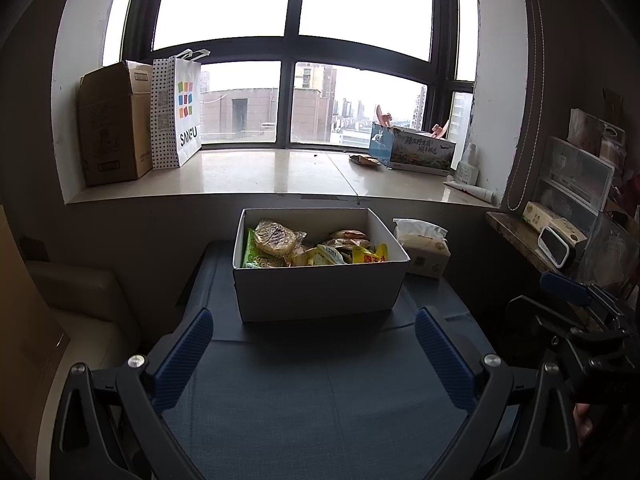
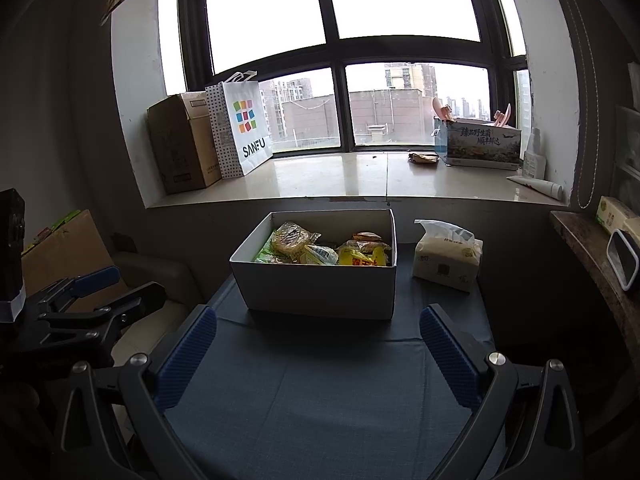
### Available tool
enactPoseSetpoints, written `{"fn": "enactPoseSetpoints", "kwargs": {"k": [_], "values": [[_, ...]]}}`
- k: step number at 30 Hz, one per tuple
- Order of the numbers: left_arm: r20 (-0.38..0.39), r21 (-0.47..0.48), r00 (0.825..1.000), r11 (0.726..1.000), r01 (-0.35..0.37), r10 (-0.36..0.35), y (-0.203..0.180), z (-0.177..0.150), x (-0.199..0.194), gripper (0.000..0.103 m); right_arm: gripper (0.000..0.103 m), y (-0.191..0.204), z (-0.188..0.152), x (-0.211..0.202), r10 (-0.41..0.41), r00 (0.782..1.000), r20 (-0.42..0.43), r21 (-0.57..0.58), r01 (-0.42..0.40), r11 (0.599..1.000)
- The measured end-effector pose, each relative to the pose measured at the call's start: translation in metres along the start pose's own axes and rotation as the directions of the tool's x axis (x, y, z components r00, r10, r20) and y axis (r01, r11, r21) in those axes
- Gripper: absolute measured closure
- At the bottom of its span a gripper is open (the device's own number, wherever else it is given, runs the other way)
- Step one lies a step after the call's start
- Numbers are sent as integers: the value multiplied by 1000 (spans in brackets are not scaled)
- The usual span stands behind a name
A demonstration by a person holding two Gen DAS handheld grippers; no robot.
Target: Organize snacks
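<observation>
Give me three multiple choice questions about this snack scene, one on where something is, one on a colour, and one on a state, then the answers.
1. Where is the tissue pack?
A. inside the white box
B. on the table right of the white box
C. on the windowsill

2. What colour are the claw pads?
A. blue
B. red
C. white

3. What state is the white box in?
A. closed with a lid
B. open and empty
C. open with snacks inside

Answers: 1 B, it stands beside the box's right wall. 2 A, both claws show ribbed blue pads. 3 C, no lid is on it and snack packets fill it.
</observation>
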State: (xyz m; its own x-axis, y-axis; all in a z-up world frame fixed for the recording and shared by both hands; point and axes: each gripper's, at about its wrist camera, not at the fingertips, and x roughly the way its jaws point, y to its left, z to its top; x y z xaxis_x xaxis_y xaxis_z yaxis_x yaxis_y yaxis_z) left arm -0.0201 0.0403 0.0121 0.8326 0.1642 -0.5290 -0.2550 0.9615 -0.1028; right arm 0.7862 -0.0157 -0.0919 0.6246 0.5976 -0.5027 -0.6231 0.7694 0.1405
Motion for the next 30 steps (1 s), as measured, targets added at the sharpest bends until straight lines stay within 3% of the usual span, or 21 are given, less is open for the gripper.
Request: {"fn": "enactPoseSetpoints", "kwargs": {"k": [30], "values": [[-4, 10, 1000, 1000, -5, 5, 1, 1, 0, 0, 0, -1, -2, 2, -1, 1000, -8, -2, 1, 1000]]}}
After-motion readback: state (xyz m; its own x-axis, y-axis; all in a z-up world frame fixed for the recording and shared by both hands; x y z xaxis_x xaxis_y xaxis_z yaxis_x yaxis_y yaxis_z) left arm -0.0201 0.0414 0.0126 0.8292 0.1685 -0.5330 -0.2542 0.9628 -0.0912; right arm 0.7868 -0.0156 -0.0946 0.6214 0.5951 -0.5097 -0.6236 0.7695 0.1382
